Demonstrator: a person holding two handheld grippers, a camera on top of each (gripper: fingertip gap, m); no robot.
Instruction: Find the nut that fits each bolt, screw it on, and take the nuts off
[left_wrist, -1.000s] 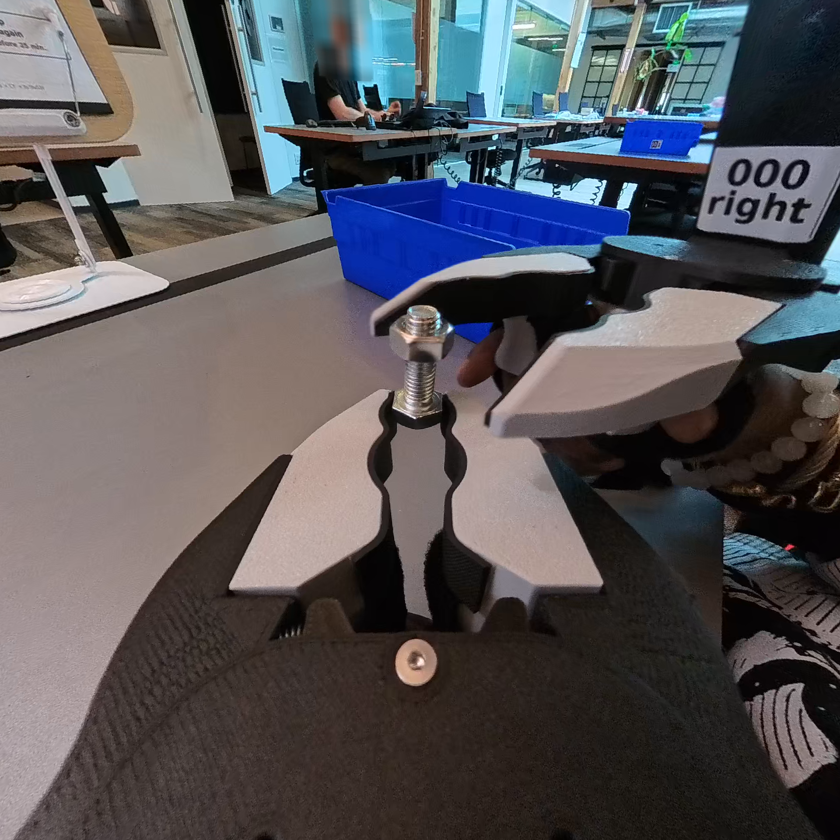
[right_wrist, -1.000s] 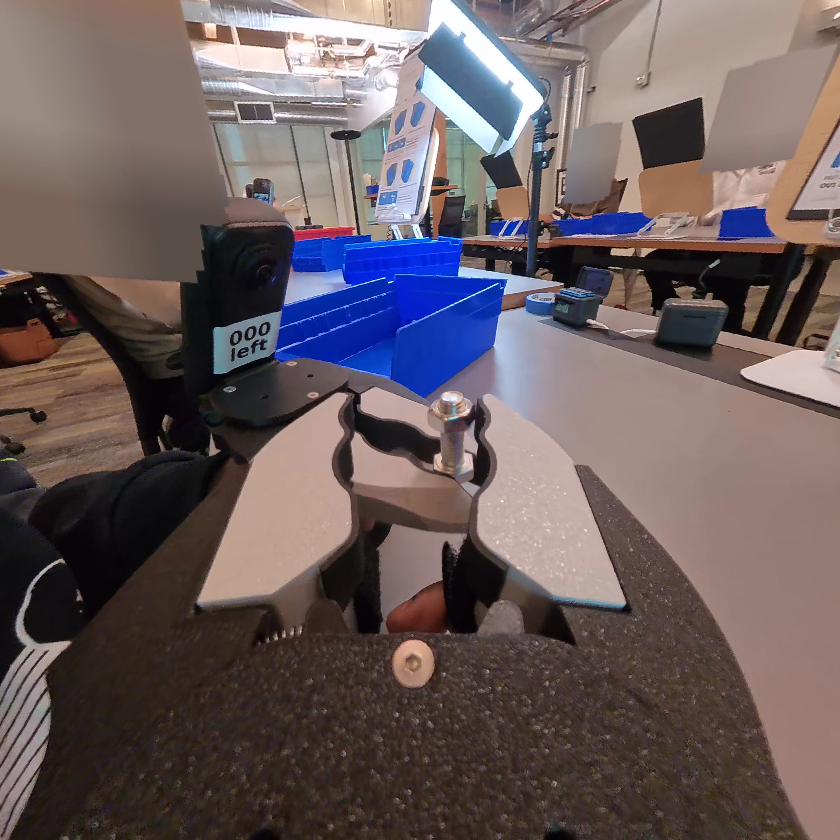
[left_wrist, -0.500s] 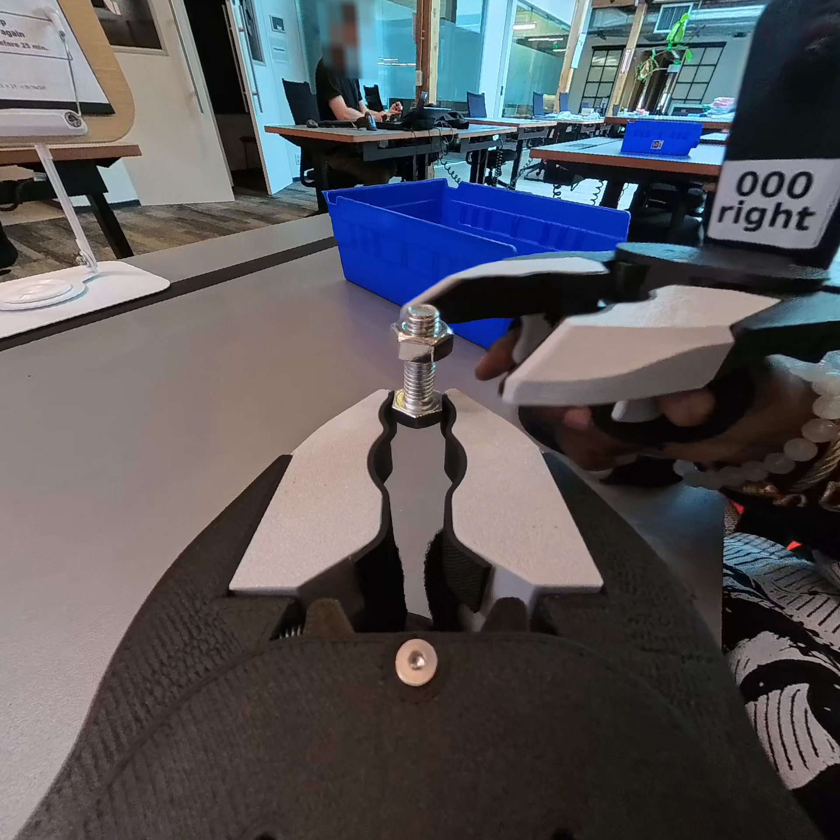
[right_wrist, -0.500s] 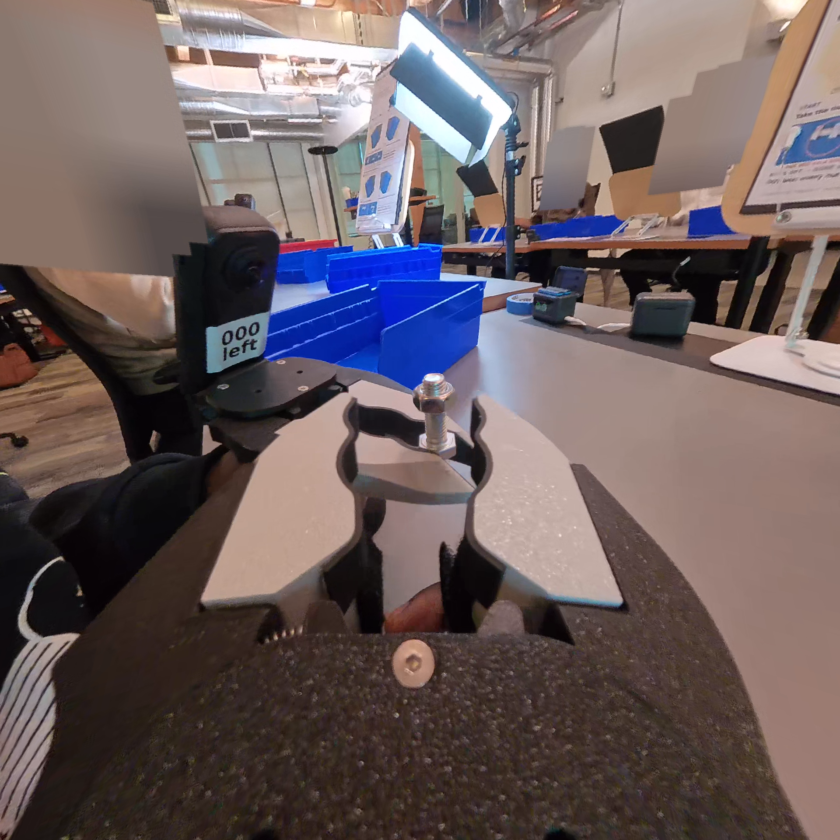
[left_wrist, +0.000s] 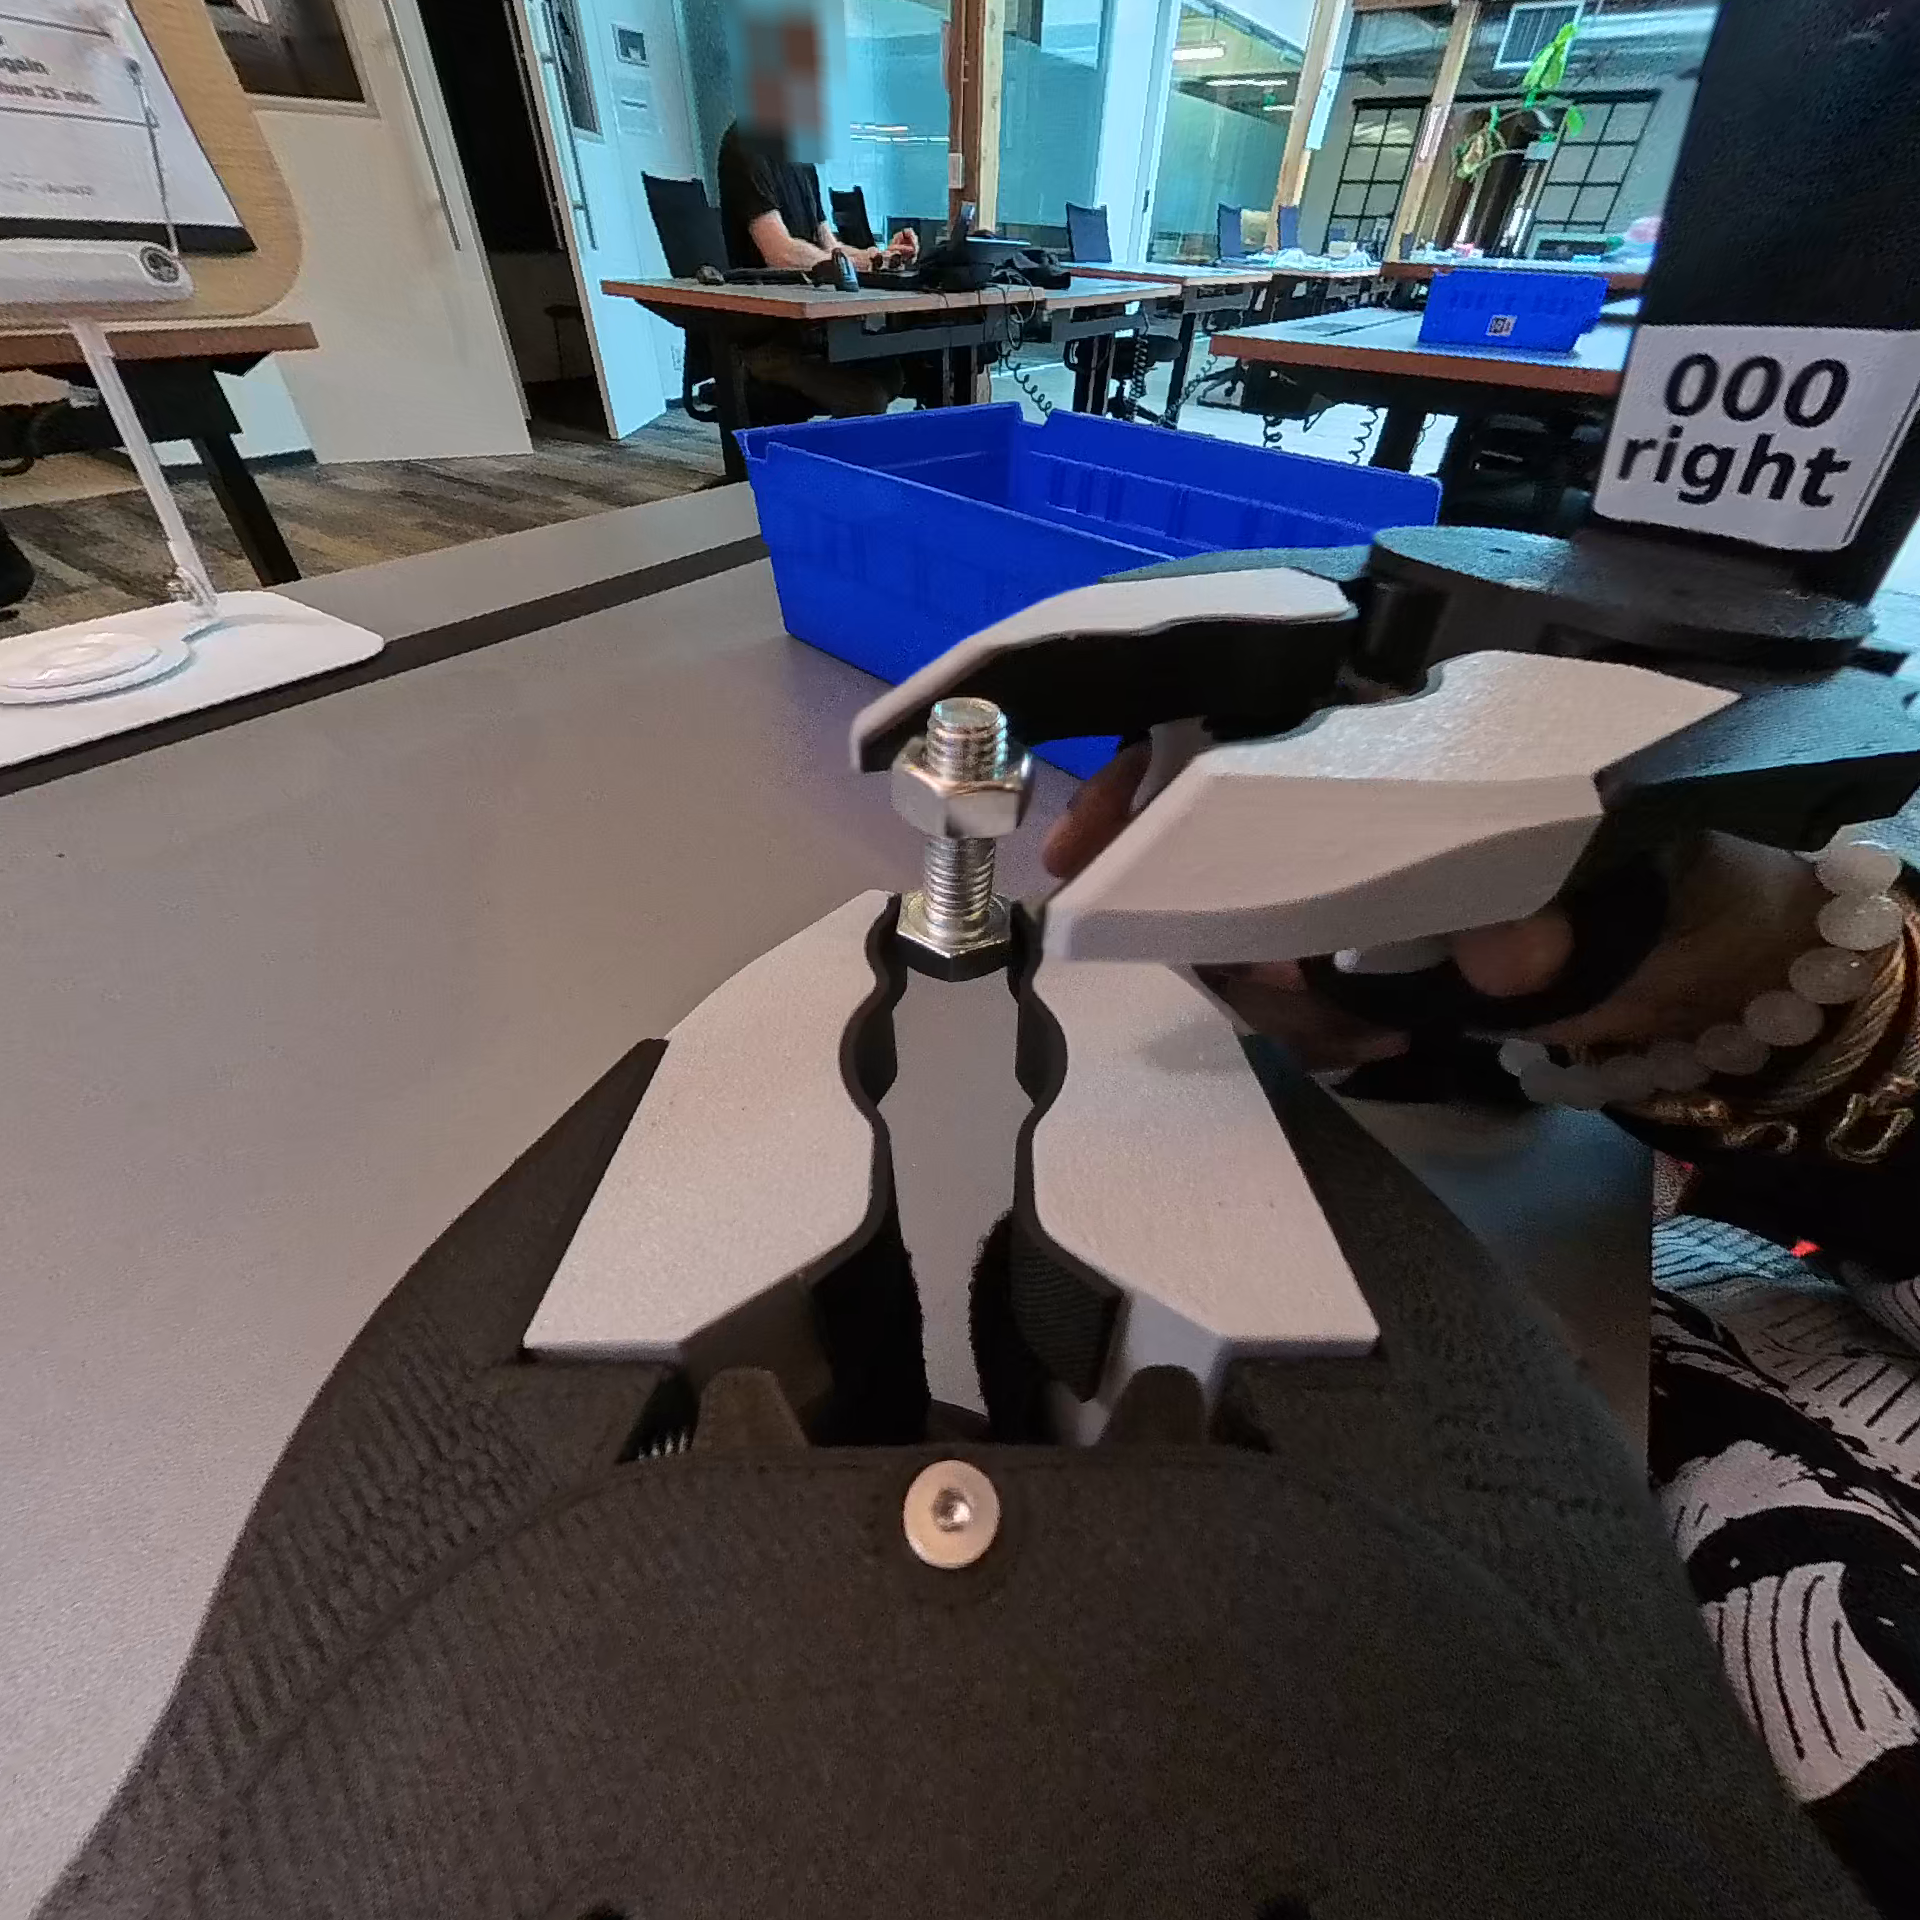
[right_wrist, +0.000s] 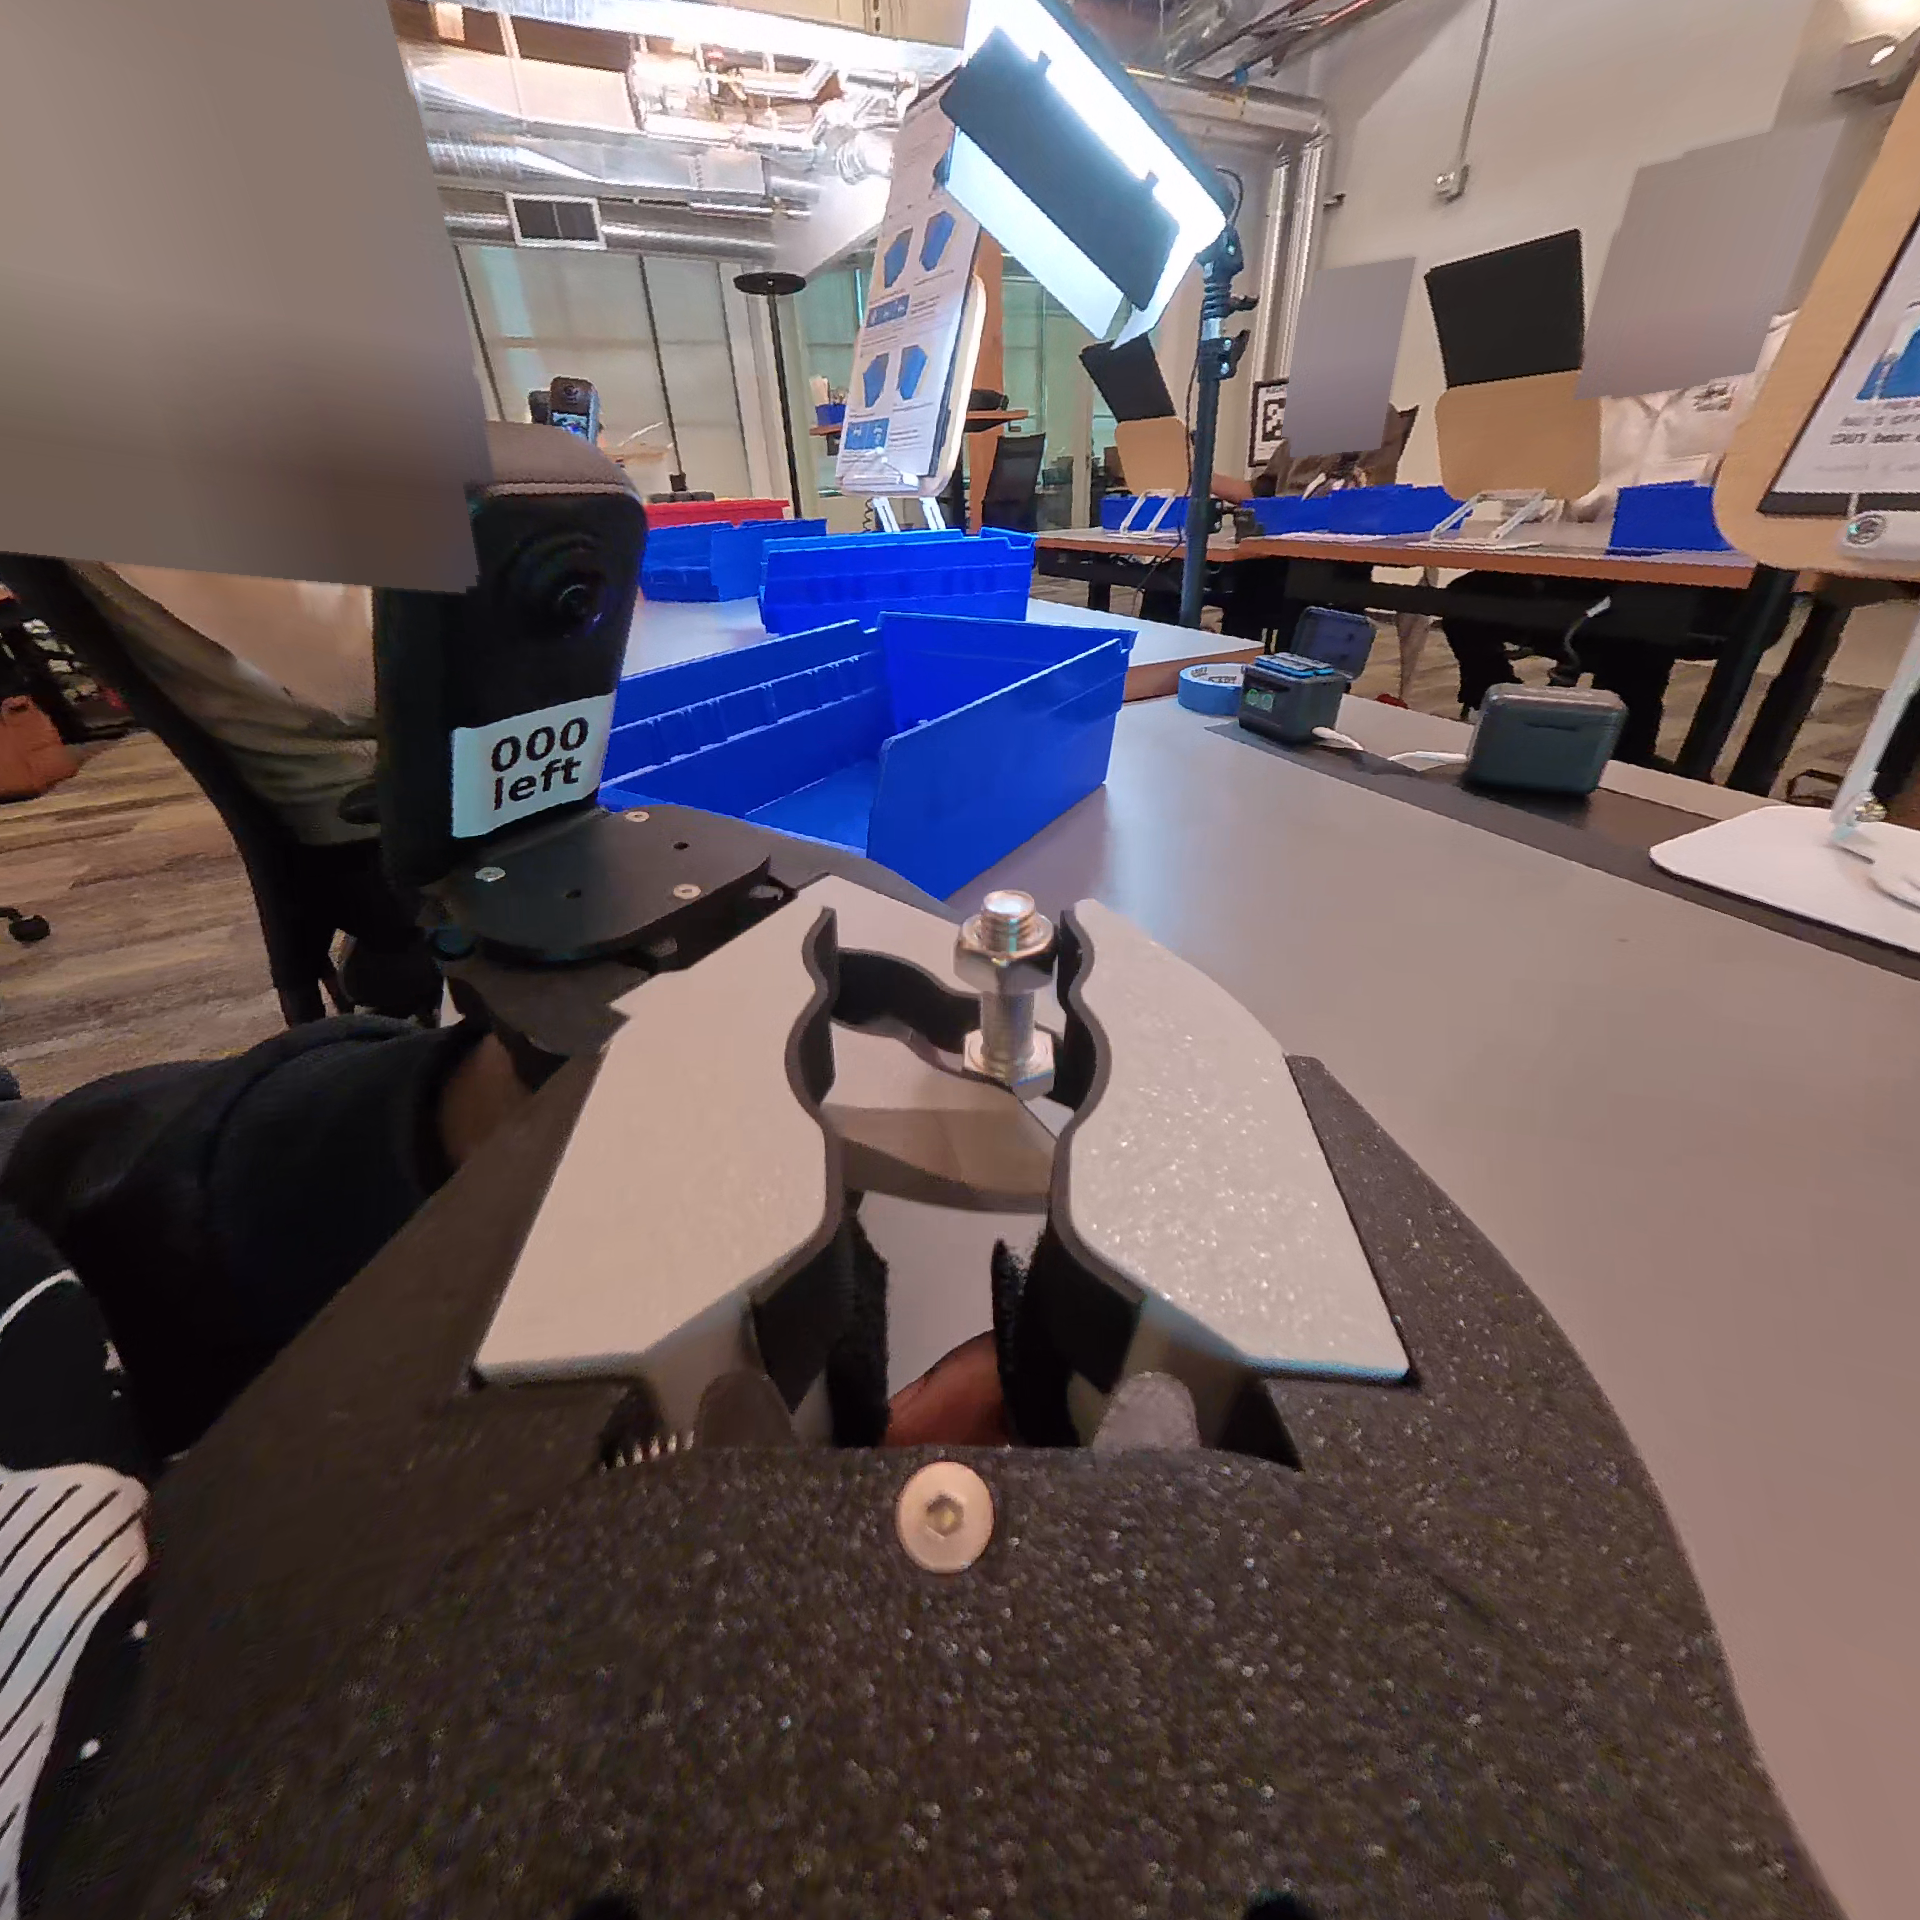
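Bolt (left_wrist: 954, 883) upright, table (left_wrist: 416, 883) open leftward

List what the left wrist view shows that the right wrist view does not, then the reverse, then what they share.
Only the left wrist view: a person seated at a far desk, a beaded bracelet on the wrist behind the right gripper.

Only the right wrist view: a lit light panel, a blue tape roll, two small dark cases.

Both: the upright bolt, its head clamped by the left gripper, a nut threaded near its top, the grey table and a blue bin.
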